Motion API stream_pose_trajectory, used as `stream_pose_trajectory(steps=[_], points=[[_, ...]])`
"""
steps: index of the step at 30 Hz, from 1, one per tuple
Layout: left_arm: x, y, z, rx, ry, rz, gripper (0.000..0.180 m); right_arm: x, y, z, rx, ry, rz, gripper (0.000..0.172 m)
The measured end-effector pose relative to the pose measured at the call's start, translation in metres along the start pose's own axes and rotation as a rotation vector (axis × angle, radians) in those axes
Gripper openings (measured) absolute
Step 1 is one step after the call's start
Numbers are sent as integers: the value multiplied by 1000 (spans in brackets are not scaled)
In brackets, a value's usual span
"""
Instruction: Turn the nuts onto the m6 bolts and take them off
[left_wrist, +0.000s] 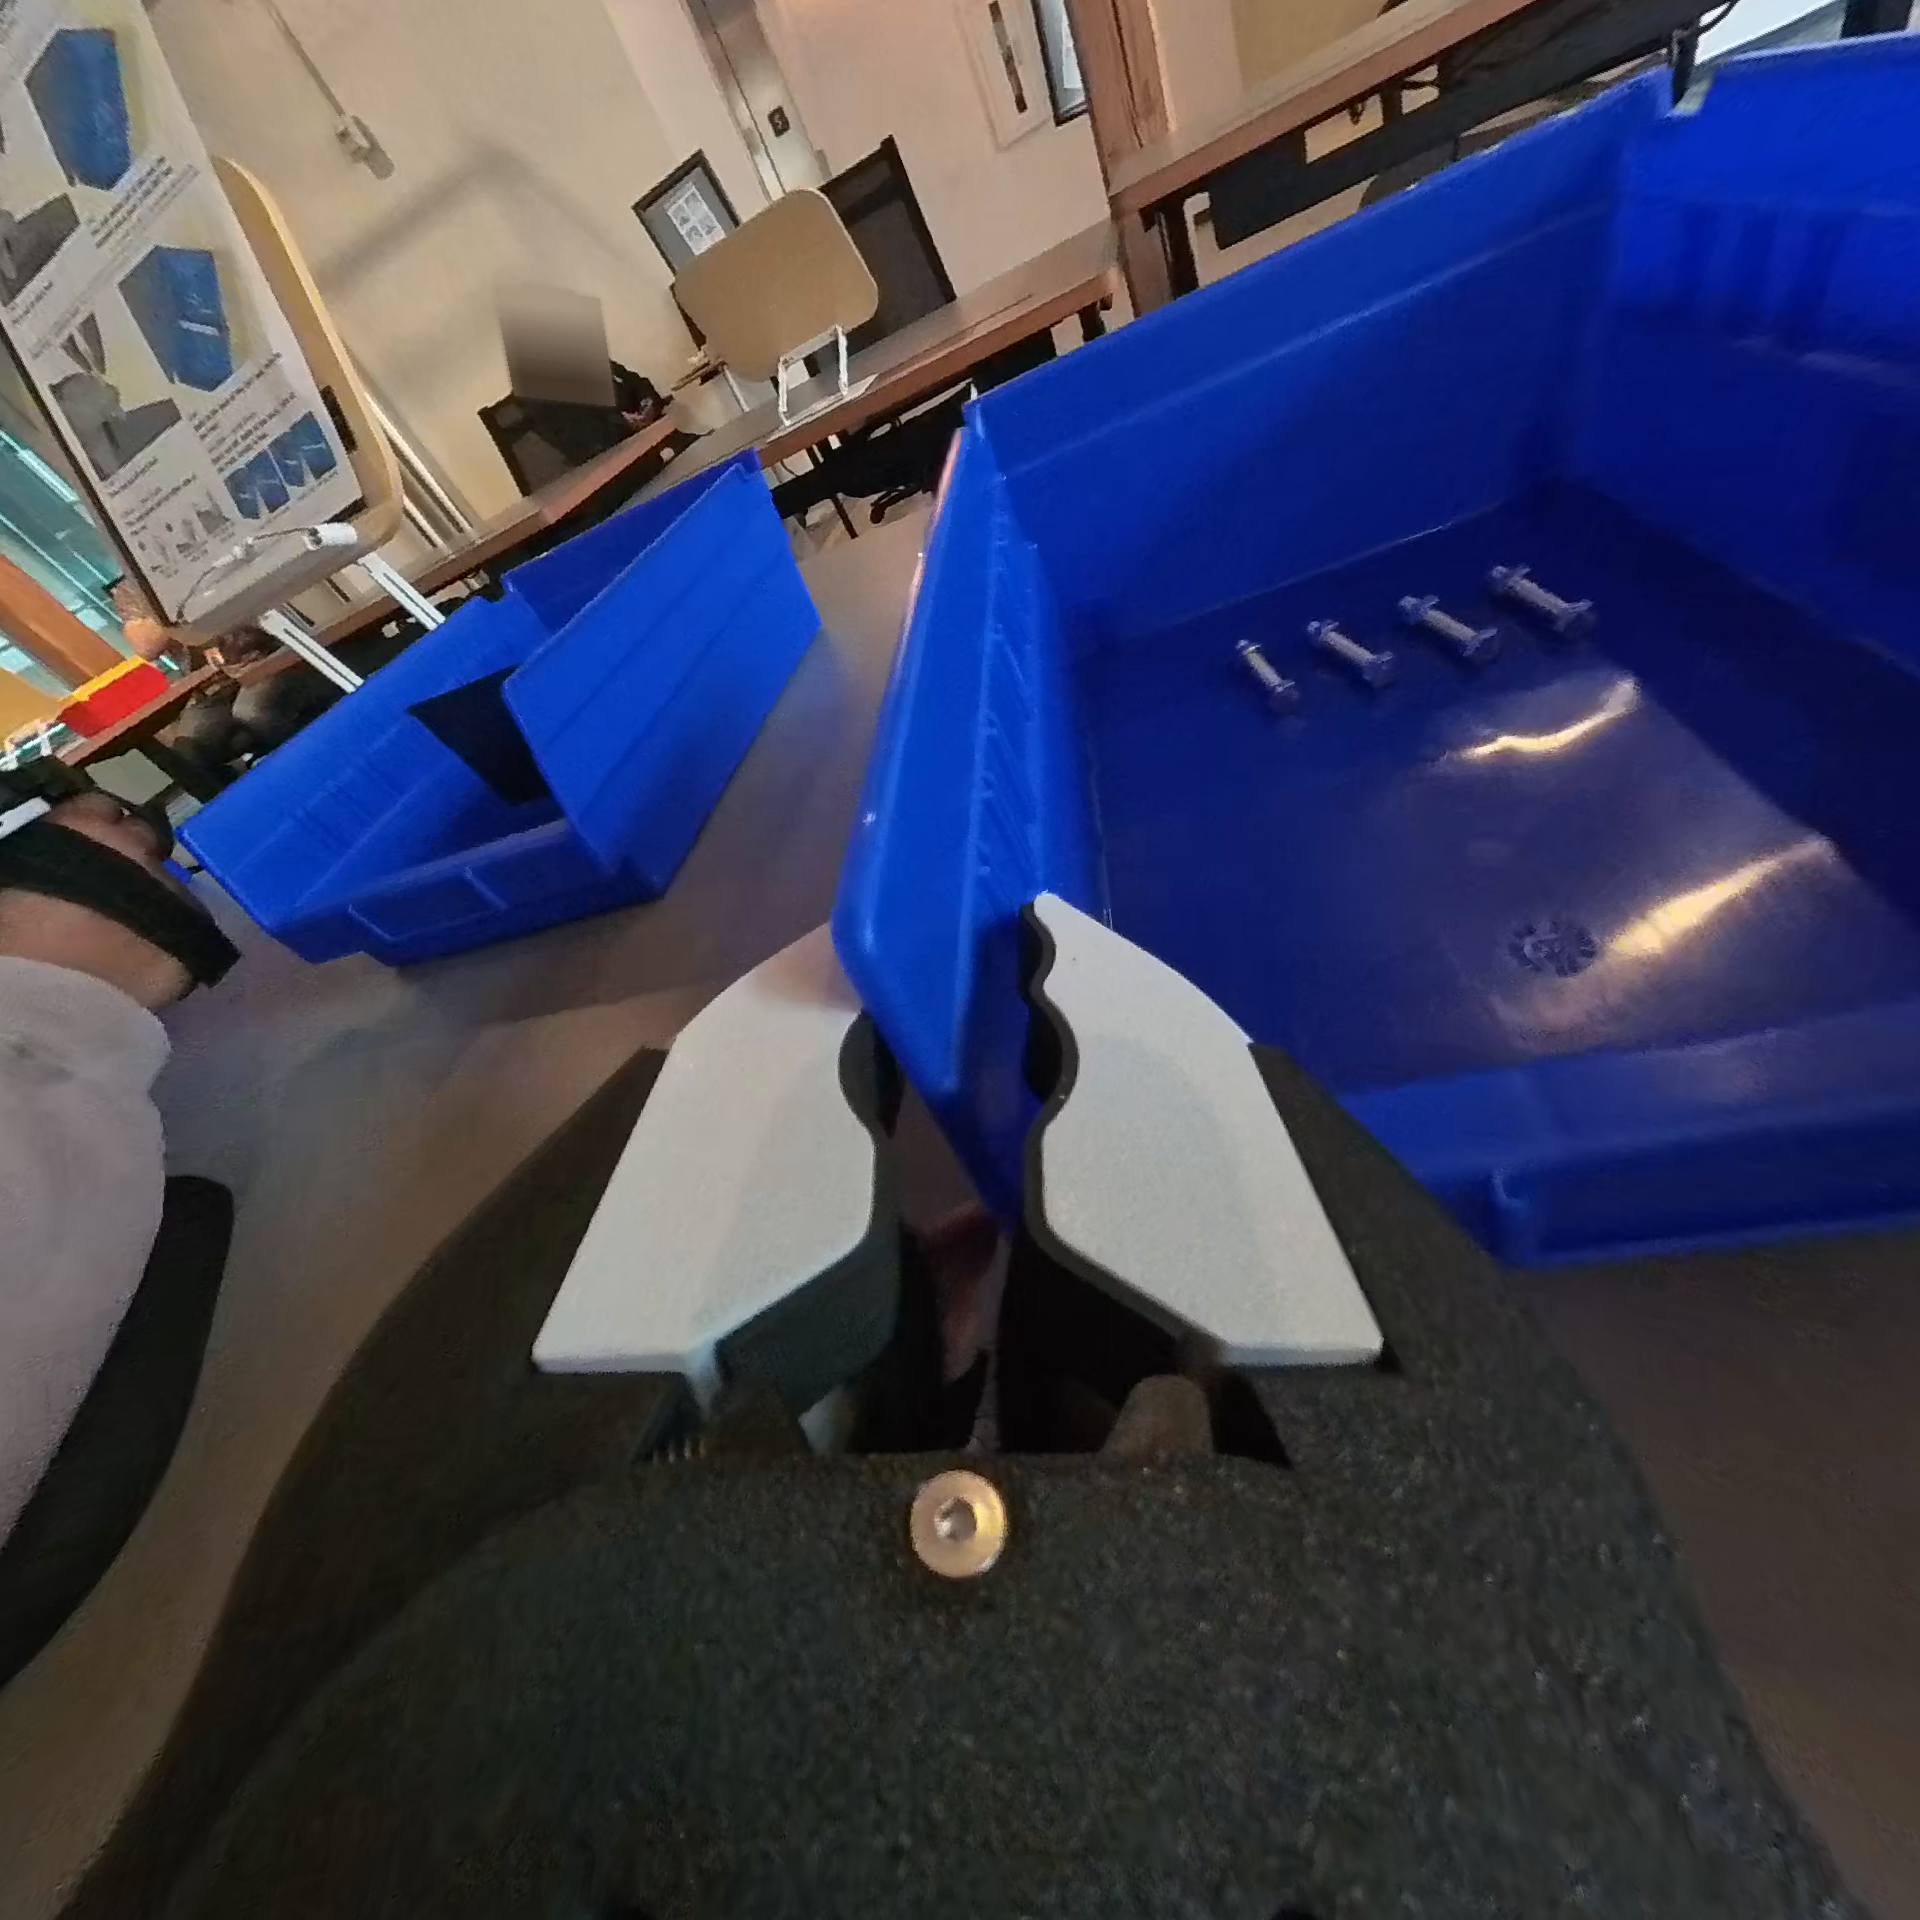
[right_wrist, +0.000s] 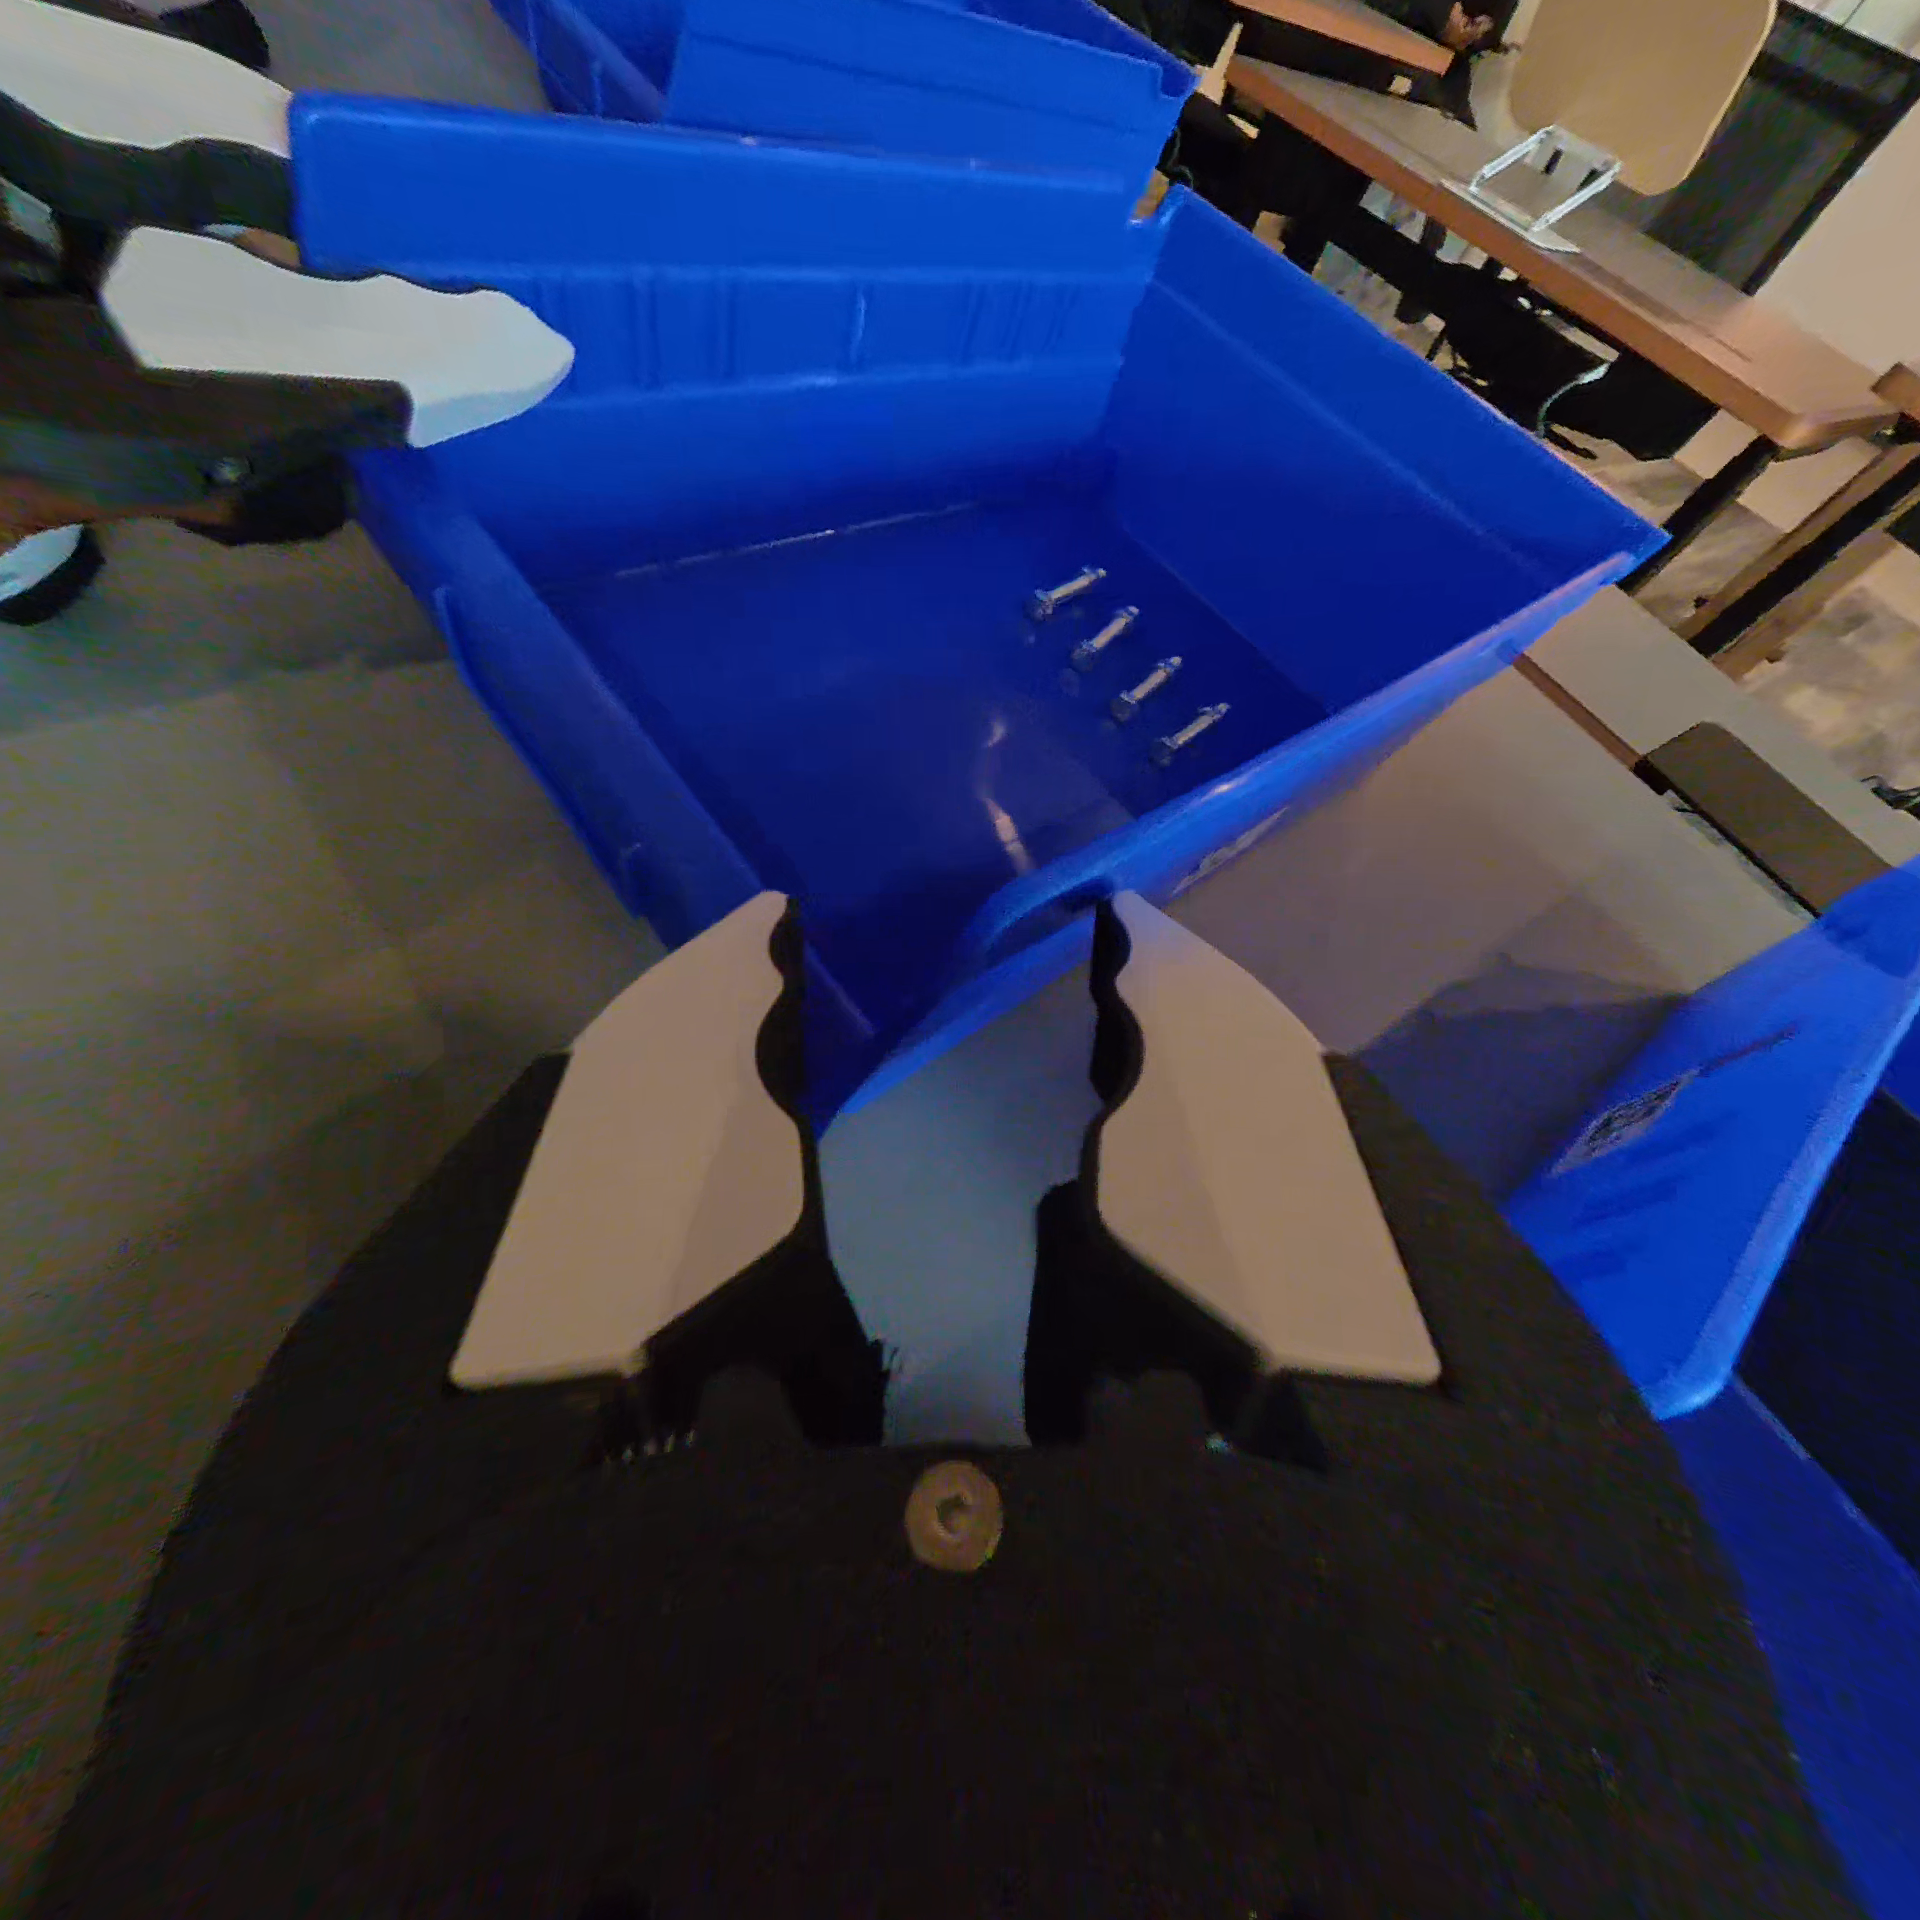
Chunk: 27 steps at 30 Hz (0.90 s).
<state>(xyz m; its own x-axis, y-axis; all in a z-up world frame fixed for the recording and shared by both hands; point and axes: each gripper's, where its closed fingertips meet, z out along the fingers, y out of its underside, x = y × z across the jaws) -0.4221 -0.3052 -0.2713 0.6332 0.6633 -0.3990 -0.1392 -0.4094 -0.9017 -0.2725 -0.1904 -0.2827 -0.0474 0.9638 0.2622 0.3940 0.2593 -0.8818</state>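
A large blue bin (left_wrist: 1299, 416) stands on the grey table (left_wrist: 644, 987). Several silver bolts (left_wrist: 1403, 634) lie in a row on its floor, and they also show in the right wrist view (right_wrist: 1127, 660). Some appear to have a nut on the shaft. My left gripper (left_wrist: 935, 956) straddles the bin's left wall, shut on it with one finger outside and one inside. The right wrist view shows its lower finger (right_wrist: 312, 322) inside the bin (right_wrist: 1299, 436). My right gripper (right_wrist: 948, 914) is open around the near right wall, with a clear gap on its left side.
A second blue bin (left_wrist: 520, 748) with a divider stands to the left on the table, and it shows at the top of the right wrist view (right_wrist: 914, 73). Another blue bin (right_wrist: 1714, 1195) is close on the right. A person's sleeve (left_wrist: 62, 1143) is at the left edge. Wooden tables (right_wrist: 1662, 301) stand beyond. Tip to tip, the grippers are about 20 centimetres apart.
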Motion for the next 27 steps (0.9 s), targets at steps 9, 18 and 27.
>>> stream_pose_trajectory(steps=[9,18,27], points=[[-26,-6,-15,36,-129,-26,49,-4,-4,-24,34,-64,48,64],[58,-111,-106,301,177,-284,60,95,23,-160,251,196,160,70],[248,-118,-74,88,474,-141,63,198,126,-211,53,494,313,84]])
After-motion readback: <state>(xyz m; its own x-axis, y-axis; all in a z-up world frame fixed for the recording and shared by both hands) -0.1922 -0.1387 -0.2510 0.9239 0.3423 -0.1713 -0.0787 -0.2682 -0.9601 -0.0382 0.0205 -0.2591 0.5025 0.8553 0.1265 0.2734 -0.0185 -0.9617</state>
